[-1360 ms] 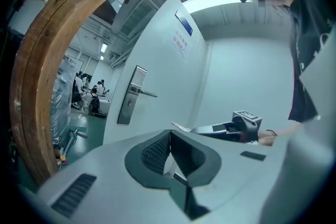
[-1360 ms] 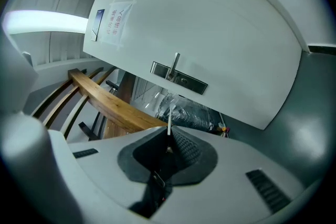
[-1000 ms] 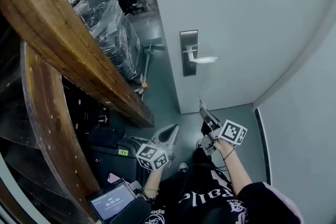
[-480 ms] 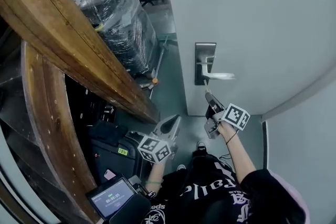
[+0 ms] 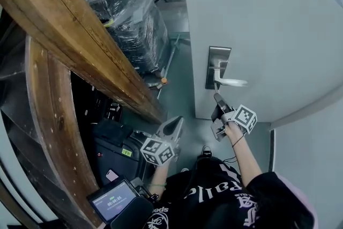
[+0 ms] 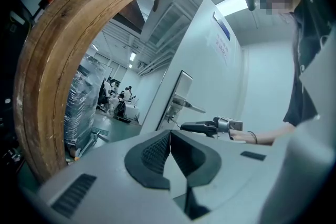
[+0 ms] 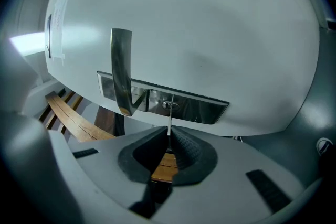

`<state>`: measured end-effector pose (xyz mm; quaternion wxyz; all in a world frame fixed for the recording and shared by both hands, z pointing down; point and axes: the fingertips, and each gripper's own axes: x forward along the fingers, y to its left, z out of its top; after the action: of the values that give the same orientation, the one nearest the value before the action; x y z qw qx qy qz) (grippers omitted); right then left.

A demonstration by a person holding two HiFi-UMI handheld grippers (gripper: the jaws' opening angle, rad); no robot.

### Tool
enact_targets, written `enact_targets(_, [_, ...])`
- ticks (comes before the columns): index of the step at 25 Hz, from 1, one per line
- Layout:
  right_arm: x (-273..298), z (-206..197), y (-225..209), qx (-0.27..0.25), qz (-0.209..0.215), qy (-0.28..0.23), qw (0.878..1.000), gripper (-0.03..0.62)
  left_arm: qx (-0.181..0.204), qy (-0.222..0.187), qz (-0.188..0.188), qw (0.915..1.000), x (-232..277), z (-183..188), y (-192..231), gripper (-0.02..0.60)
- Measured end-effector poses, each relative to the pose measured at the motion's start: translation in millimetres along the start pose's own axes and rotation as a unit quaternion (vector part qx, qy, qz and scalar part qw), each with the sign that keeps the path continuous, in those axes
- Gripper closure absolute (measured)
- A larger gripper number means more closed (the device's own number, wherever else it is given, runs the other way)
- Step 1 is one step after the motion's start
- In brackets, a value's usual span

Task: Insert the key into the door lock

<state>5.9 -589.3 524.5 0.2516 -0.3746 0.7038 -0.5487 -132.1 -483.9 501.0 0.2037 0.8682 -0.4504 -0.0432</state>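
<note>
left gripper point(image 6: 170, 134): lower centre of the head view. Its jaws are pressed together on nothing, and it hangs low, well apart from the door point(image 5: 268, 29). It has no part in this step and is best left out of the way.
lock plate point(image 7: 194, 107): steel, on the door, right of centre in the head view. In the right gripper view the lever handle point(image 7: 122, 68) crosses its left end and the round keyhole point(image 7: 168, 106) sits mid-plate.
key point(image 7: 168, 122): a thin blade standing out from the jaw tips with its tip at the keyhole. Whether it has entered, I cannot tell.
right gripper point(image 7: 168, 136): clamped on the key, just below the plate in the head view.
step in hand: likely seating the blade in the cylinder.
doing it well: keep the blade square to the plate and matched to the slot. Push straight and gently, with a grip firm enough that the key cannot pivot. If it baulks, back off and re-aim rather than force it. Steer clear of the handle.
</note>
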Motion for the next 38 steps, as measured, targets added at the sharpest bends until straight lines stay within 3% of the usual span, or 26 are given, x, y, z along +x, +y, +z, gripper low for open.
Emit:
enact_targets(19, [17.0,5.9,-0.6,0.045,0.026,-0.026,0.998,0.557,0.003,0.002,0.011,0.9999,-1.5,6.9,27.5,0.577])
enact_targets(24, [40.3,18.1,-2.3,0.098,0.054,-0.037,0.993,0.557,0.003,0.001,0.021,0.9998,-6.3,8.3,34.8,0.577])
enact_targets(30, [49.4,26.5,-0.2,0.002,0.054,-0.035,0.998,0.557,0.006,0.000,0.028,0.9996,-15.2,6.7,37.8,0.577])
enact_targets(38, [18.5,-2.3,-2.5,-0.144,-0.018,-0.003,0.989,0.542,0.007,0.000,0.013,0.9999,-27.1,0.6,29.2,0.577])
